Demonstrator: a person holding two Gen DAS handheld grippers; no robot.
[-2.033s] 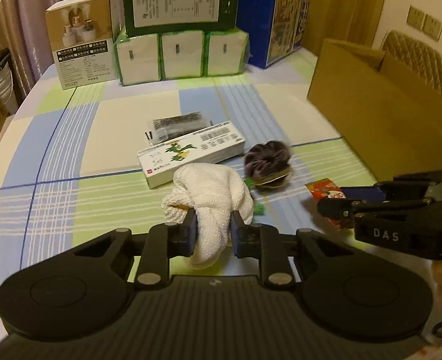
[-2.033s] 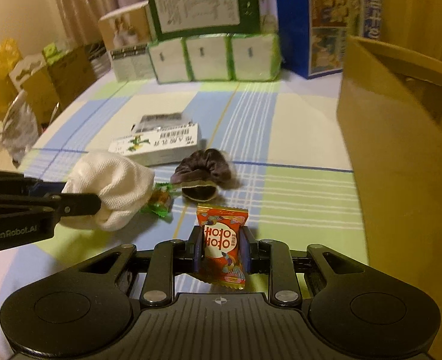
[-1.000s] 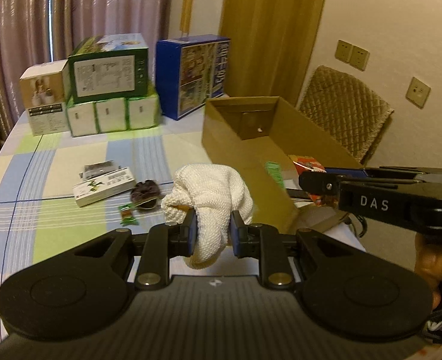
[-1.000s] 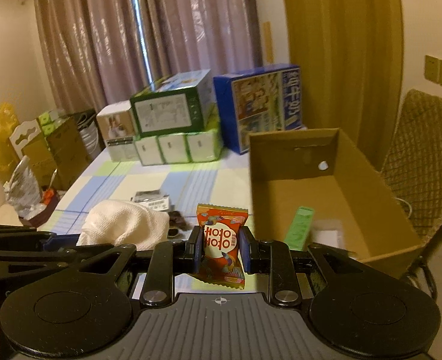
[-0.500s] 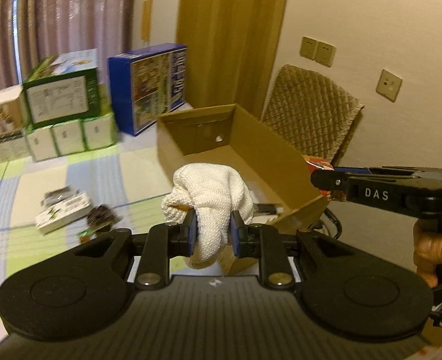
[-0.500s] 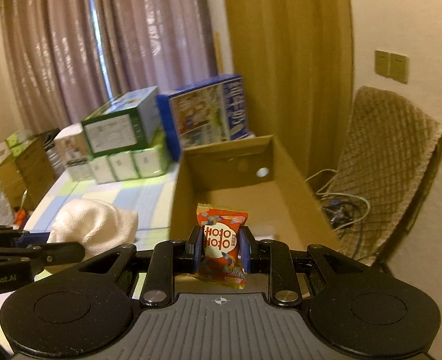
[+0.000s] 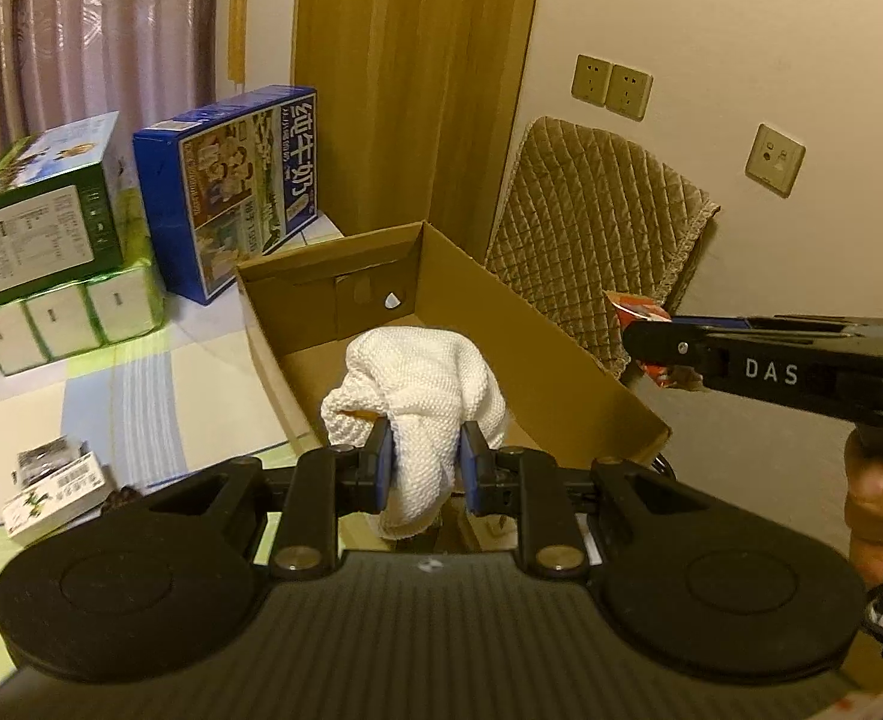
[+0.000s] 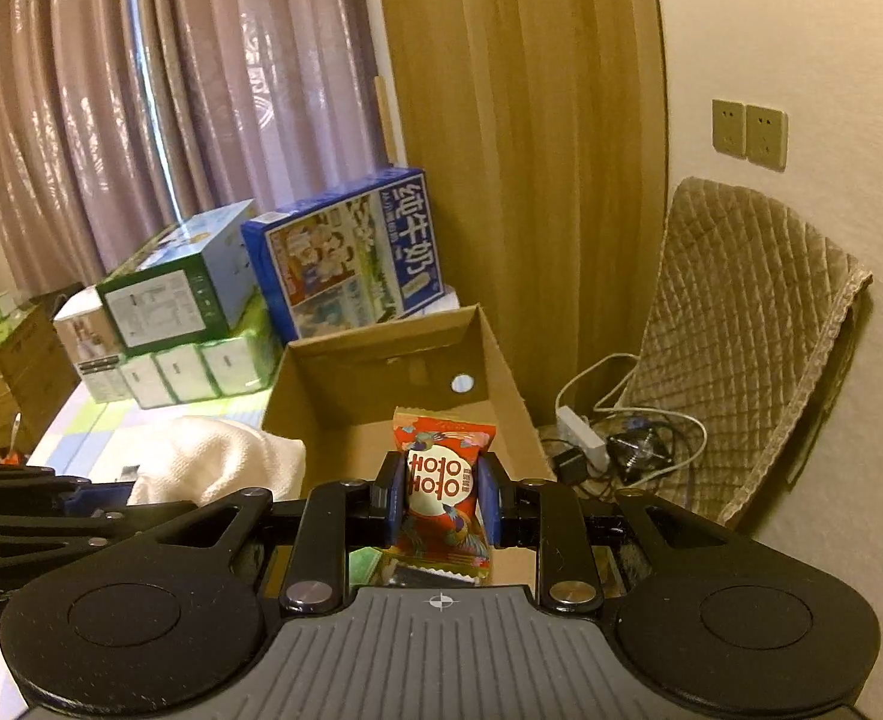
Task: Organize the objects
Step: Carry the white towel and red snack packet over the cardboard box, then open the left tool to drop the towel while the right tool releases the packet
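Observation:
My left gripper (image 7: 422,463) is shut on a white knitted cloth (image 7: 423,384), held in the air over the near end of an open cardboard box (image 7: 537,324). My right gripper (image 8: 440,495) is shut on a red snack packet (image 8: 443,480), also above the cardboard box (image 8: 381,384). In the left wrist view the right gripper (image 7: 642,336) comes in from the right with the packet (image 7: 636,307) at its tip, over the box's right wall. The white cloth (image 8: 219,456) shows at the left of the right wrist view.
On the checked tablecloth (image 7: 141,396) lie a white flat carton (image 7: 51,498) and a dark scrunchie (image 7: 120,495). Stacked boxes (image 7: 45,234) and a blue milk carton (image 7: 243,186) stand at the back. A quilted chair (image 7: 597,228) and floor cables (image 8: 621,438) are beyond the box.
Both grippers have risen from the table and swung right, carrying the cloth and the packet over the cardboard box. The box now lies directly beneath them.

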